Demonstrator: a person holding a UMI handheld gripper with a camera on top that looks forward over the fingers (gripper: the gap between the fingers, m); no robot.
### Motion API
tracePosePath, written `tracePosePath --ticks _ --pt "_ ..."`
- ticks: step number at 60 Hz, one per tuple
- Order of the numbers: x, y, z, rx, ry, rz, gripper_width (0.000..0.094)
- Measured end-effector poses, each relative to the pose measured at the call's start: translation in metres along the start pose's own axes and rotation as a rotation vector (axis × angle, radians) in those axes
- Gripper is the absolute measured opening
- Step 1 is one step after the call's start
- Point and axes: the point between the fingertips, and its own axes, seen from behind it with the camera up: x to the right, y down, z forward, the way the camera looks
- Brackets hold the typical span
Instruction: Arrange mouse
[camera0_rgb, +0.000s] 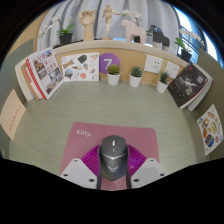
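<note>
Holding one grey mouse (114, 155), the gripper (113, 172) has its two fingers pressed on the mouse's sides, right over a pink mouse mat (85, 140) on the green bench (60, 110). Further back: three small potted plants (136, 76) in a row, plus magazines (48, 72) propped around.

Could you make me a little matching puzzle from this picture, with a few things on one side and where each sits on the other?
Things:
1. mouse
2. pink mat
3. three small potted plants
4. wooden figure

Places:
A. up on the shelf at the back
B. between the gripper fingers
C. on the green table, under the mouse
D. in a row at the far edge of the table

Pairs: 1-B, 2-C, 3-D, 4-A
</note>
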Motion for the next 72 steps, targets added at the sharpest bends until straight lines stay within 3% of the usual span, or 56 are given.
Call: tracePosePath --ticks 5,22,29,33,56,72 --pt "0.0 0.019 0.008 -0.039 0.006 0.0 0.0365" --pt "0.002 0.015 0.009 0.019 -0.001 0.079 0.0524" --pt "0.004 0.018 -0.006 -0.042 0.04 0.029 0.0789" --pt "-0.002 0.009 -0.026 -0.034 0.042 0.024 0.0851" --pt "-0.066 -0.06 -0.245 0.143 0.045 0.056 0.0852" --pt "-0.09 -0.046 -0.353 0.225 0.047 0.085 0.085"
